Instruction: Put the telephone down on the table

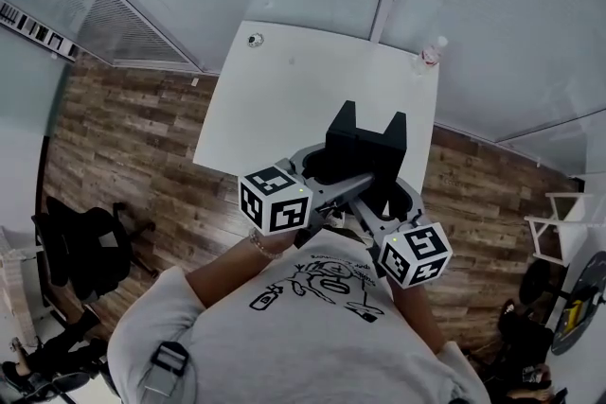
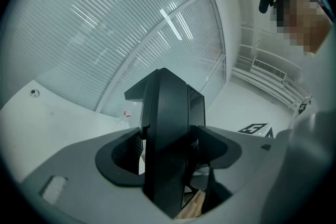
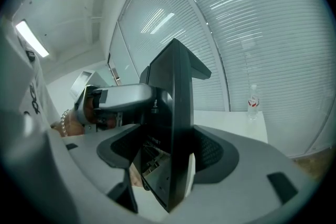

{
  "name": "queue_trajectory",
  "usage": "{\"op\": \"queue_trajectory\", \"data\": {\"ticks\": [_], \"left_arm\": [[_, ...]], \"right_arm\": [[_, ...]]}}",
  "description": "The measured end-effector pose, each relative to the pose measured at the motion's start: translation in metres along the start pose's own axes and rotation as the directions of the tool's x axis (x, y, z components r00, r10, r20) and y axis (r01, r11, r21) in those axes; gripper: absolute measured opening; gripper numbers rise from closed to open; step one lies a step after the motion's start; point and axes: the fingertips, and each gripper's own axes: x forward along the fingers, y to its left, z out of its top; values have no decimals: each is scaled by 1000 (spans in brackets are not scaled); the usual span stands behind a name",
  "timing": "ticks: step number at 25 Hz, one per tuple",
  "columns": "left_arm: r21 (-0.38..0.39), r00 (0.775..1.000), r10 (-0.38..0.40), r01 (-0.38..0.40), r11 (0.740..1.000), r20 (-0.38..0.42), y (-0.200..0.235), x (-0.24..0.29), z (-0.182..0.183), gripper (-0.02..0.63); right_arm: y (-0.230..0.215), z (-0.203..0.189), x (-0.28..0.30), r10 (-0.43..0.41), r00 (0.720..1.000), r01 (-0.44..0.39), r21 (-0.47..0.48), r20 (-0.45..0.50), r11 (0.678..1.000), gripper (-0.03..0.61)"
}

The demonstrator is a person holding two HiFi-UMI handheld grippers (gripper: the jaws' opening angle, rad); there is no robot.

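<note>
I see a black telephone (image 1: 365,145) held upright between my two grippers, over the near end of the white table (image 1: 284,90). My left gripper (image 1: 325,169) is shut on the phone's left side and my right gripper (image 1: 396,196) on its right side. In the left gripper view the telephone (image 2: 167,134) fills the gap of the left gripper (image 2: 168,150), edge-on between the dark pads. The right gripper view shows the telephone (image 3: 176,123) clamped the same way in the right gripper (image 3: 169,153), with the other gripper's grey body behind it. Whether the phone touches the table is hidden.
A small clear bottle (image 1: 431,52) stands at the table's far right corner. A small round fitting (image 1: 255,40) sits at the far left corner. Slatted glass walls close in behind the table. A black chair (image 1: 85,241) stands on the wood floor at the left.
</note>
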Motion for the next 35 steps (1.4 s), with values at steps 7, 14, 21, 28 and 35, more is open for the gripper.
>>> {"op": "queue_trajectory", "data": {"ticks": [7, 14, 21, 28, 35], "left_arm": [[16, 1000, -14, 15, 1000, -13, 16, -7, 23, 330], [15, 999, -20, 20, 1000, -28, 34, -17, 30, 330], [-19, 998, -22, 21, 1000, -54, 46, -17, 18, 330], [-66, 995, -23, 17, 998, -100, 63, -9, -3, 330], [-88, 991, -46, 35, 995, -127, 76, 2, -20, 330]], "right_arm": [[6, 19, 21, -9, 1000, 9, 9, 20, 1000, 290], [12, 22, 42, -13, 1000, 13, 15, 18, 1000, 290], [10, 8, 51, -20, 1000, 20, 40, -14, 999, 290], [0, -13, 60, -22, 998, 26, 81, -57, 996, 290], [-13, -30, 67, -38, 997, 45, 90, -71, 995, 287]]}}
